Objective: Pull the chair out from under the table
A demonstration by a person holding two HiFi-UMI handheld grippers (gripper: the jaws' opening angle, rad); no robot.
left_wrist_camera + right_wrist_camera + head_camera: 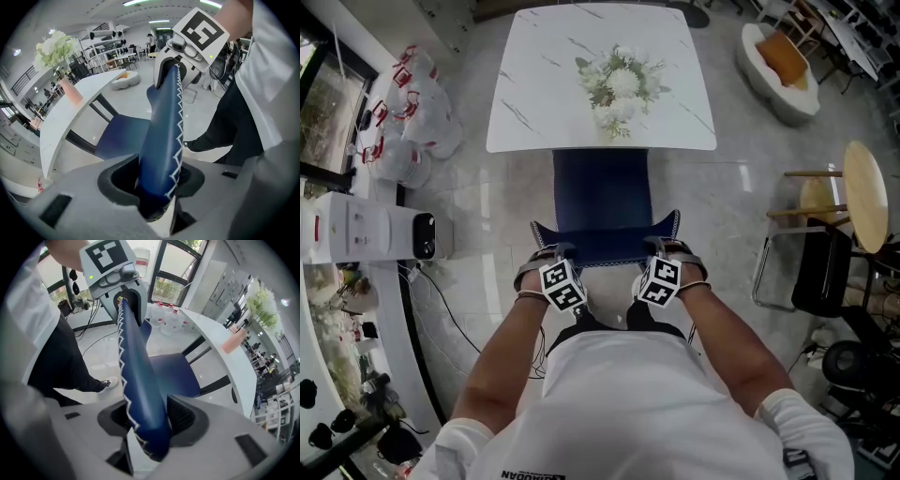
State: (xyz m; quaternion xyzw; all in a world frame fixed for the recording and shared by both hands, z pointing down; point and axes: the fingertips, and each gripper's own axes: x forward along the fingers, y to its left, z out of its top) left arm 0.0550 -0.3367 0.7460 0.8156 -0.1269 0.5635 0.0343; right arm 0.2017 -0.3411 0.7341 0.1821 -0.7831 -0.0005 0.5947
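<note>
Chair (602,192) front under table (534,84) edge

Open lab-like workspace; equipment racks (101,46), ceiling strip lights (140,3), floor cables (450,309)

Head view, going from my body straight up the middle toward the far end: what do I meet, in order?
white shirt → left claw and right claw, side by side → chair backrest → blue seat → white table → flowers
</note>
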